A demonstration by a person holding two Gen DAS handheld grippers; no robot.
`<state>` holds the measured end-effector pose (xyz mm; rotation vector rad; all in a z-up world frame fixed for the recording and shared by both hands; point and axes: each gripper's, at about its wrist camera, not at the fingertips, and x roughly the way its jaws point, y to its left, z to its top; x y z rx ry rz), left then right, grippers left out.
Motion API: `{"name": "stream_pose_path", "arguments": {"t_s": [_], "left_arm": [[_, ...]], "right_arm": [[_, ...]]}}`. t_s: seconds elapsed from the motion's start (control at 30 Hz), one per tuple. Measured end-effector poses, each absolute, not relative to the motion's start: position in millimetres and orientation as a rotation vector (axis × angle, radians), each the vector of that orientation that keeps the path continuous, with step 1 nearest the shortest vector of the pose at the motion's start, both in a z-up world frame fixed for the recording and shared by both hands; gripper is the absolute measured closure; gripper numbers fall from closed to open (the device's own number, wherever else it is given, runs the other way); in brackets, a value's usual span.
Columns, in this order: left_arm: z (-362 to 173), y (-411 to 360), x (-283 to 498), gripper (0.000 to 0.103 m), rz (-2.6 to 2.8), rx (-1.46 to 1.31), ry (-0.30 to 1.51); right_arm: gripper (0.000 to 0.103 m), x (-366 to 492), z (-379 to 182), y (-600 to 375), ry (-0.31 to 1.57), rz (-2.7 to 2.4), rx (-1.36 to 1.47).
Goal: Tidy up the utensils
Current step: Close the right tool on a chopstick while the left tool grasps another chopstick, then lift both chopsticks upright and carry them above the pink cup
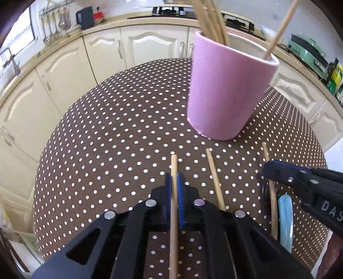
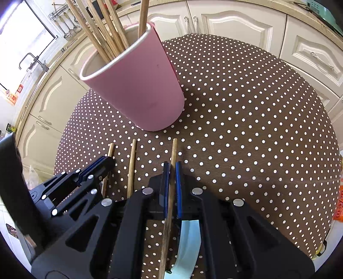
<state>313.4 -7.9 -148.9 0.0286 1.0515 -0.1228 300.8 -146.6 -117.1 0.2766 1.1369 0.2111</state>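
A pink cup (image 1: 225, 90) stands on the dotted table and holds several wooden chopsticks (image 1: 211, 20); it also shows in the right wrist view (image 2: 139, 92). Three chopsticks lie in front of it. My left gripper (image 1: 174, 182) is shut on the left chopstick (image 1: 174, 165). My right gripper (image 2: 171, 169) is shut on the right chopstick (image 2: 174, 150). The middle chopstick (image 1: 214, 178) lies loose between them; it shows in the right wrist view too (image 2: 131, 167). A light blue utensil (image 2: 188, 242) lies beside the right chopstick, under my right gripper.
The round table (image 1: 107, 139) has a brown cloth with white dots. Cream kitchen cabinets (image 1: 103, 49) curve around behind it. Ladles hang on a rail (image 1: 53, 23) at the back left. The right gripper shows at the right edge of the left wrist view (image 1: 300, 178).
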Motion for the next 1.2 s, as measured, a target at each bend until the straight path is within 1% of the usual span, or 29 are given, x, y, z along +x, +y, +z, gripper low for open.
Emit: {"name": "stream_pose_path", "arguments": {"t_s": [0.13,0.47,0.87,1.2], "left_arm": [[-141,5,313,0.097,-0.144,-0.021,1.049],[-91,12,277,0.097,-0.185,-0.03,0.918],[-24,-5,236,0.097,-0.227,-0.022,0.765],[12,-17,219,0.097,-0.275,-0.02,0.675]], "right_arm": [[0.097,297,-103,-154,1.098,0.218,0.283],[0.097,270,-69,-165,0.993,0.235,0.274],[0.097,246,-20,-177,0.867,0.243,0.268],[0.098,233,16,-186,0.775,0.221,0.264]]}}
